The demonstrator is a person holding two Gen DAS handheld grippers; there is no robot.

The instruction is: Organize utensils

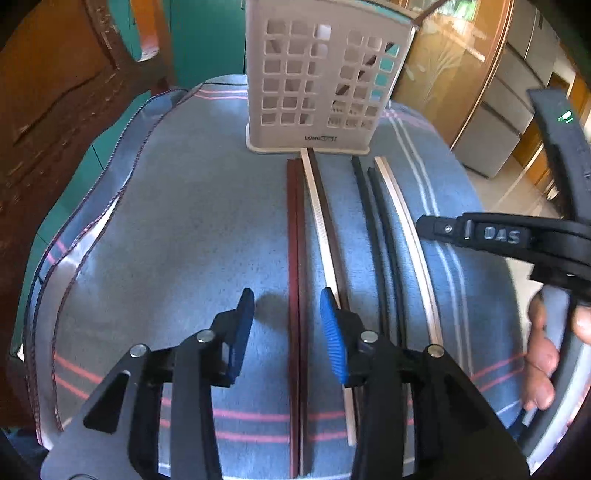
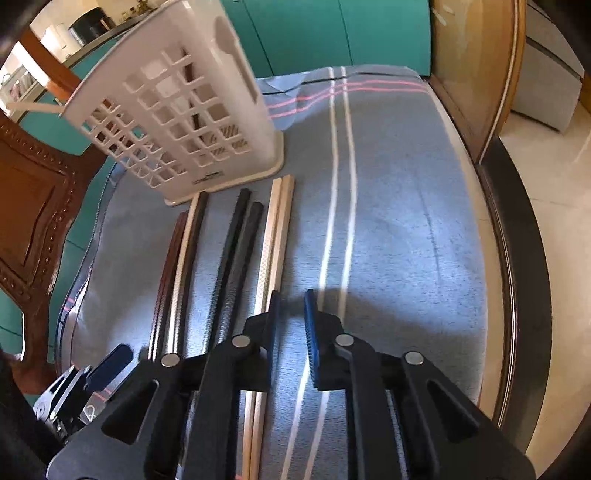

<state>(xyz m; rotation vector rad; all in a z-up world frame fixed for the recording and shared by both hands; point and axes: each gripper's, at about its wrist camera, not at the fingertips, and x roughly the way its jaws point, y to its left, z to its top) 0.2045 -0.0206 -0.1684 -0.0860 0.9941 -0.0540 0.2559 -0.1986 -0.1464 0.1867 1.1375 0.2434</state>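
Observation:
Several chopsticks lie side by side on a blue striped cloth (image 1: 184, 229) in front of a white lattice utensil holder (image 1: 317, 81), which also shows in the right wrist view (image 2: 184, 110). There is a dark red pair (image 1: 297, 295), a pale and brown pair (image 1: 321, 221), a black pair (image 1: 380, 240) and a pale wooden pair (image 2: 271, 240). My left gripper (image 1: 288, 325) is open above the dark red pair, its jaws on either side of it. My right gripper (image 2: 291, 332) is open just right of the pale wooden pair and holds nothing.
A carved wooden chair (image 2: 33, 199) stands at the left. A teal wall (image 2: 332, 33) lies behind the table. The table's dark rim (image 2: 517, 258) curves along the right, with pale floor beyond. The holder contains some dark sticks.

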